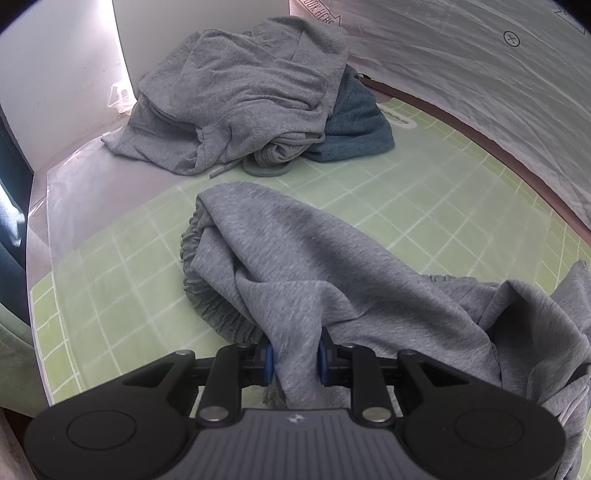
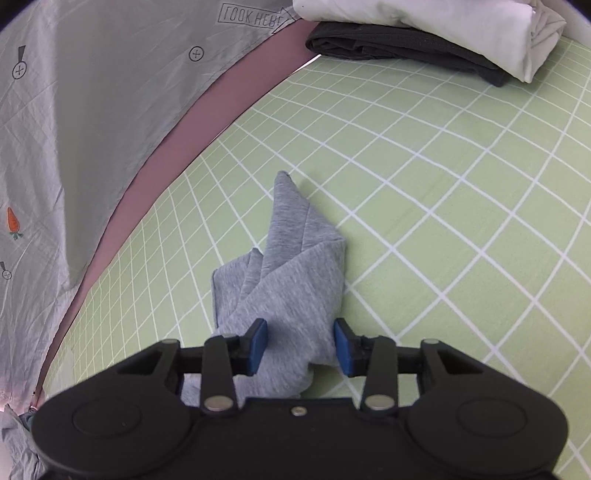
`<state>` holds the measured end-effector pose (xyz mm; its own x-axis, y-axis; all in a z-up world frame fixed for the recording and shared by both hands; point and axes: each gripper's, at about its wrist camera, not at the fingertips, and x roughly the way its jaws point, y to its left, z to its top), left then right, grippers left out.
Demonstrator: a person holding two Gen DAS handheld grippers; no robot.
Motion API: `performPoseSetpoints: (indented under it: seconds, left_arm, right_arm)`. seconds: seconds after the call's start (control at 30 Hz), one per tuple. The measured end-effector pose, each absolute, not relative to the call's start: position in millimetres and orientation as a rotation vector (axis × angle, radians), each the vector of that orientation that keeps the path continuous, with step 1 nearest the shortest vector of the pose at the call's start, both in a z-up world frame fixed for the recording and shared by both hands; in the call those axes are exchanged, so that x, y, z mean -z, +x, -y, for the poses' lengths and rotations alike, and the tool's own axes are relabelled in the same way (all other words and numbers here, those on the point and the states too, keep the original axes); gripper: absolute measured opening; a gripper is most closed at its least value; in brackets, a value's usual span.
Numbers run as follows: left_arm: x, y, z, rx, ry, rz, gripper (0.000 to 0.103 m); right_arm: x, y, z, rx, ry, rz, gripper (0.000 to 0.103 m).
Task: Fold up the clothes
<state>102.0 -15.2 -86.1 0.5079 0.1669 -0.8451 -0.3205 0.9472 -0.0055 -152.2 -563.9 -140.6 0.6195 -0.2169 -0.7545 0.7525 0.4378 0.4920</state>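
A grey sweat garment (image 1: 314, 258) with an elastic waistband lies bunched on the green gridded mat (image 1: 110, 280). My left gripper (image 1: 295, 360) is shut on a fold of this grey cloth, which drapes over and between the blue pads. In the right wrist view another end of grey cloth (image 2: 295, 266) lies folded to a point on the mat (image 2: 461, 206). My right gripper (image 2: 300, 345) is open, its blue pads standing either side of that cloth without pinching it.
A heap of grey (image 1: 236, 96) and blue-grey (image 1: 354, 125) clothes sits at the mat's far left. A folded white garment (image 2: 443, 29) on a black one (image 2: 399, 48) lies at the far right. A printed grey sheet (image 2: 92, 110) borders the mat.
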Motion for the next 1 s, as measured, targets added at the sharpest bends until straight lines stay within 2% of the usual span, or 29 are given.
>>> performPoseSetpoints:
  seconds: [0.07, 0.1, 0.2, 0.47, 0.57, 0.8, 1.0]
  left_arm:
    - [86.2, 101.2, 15.5, -0.297, -0.172, -0.993, 0.025]
    - [86.3, 100.7, 15.8, -0.298, -0.174, -0.991, 0.024]
    - [86.5, 100.6, 18.1, -0.305, -0.173, -0.986, 0.024]
    - [90.7, 97.9, 21.8, -0.278, -0.161, -0.991, 0.024]
    - [91.1, 97.8, 23.3, -0.282, -0.158, -0.991, 0.024]
    - [87.9, 110.3, 26.0, -0.264, -0.171, -0.986, 0.022]
    - [59.1, 128.5, 34.0, -0.228, -0.22, -0.886, 0.02]
  right_arm:
    - [133.8, -153.2, 562.7, 0.641, 0.904, -0.652, 0.006]
    - [129.1, -154.9, 562.0, 0.636, 0.892, -0.638, 0.006]
    - [107.6, -165.7, 560.1, 0.669, 0.843, -0.585, 0.005]
    - [8.5, -184.4, 553.7, 0.724, 0.574, -0.377, 0.005]
    - [1.1, -178.2, 550.2, 0.706, 0.551, -0.367, 0.005]
    - [41.5, -140.9, 566.9, 0.702, 0.574, -0.492, 0.005]
    - [4.0, -122.5, 574.7, 0.655, 0.548, -0.356, 0.005]
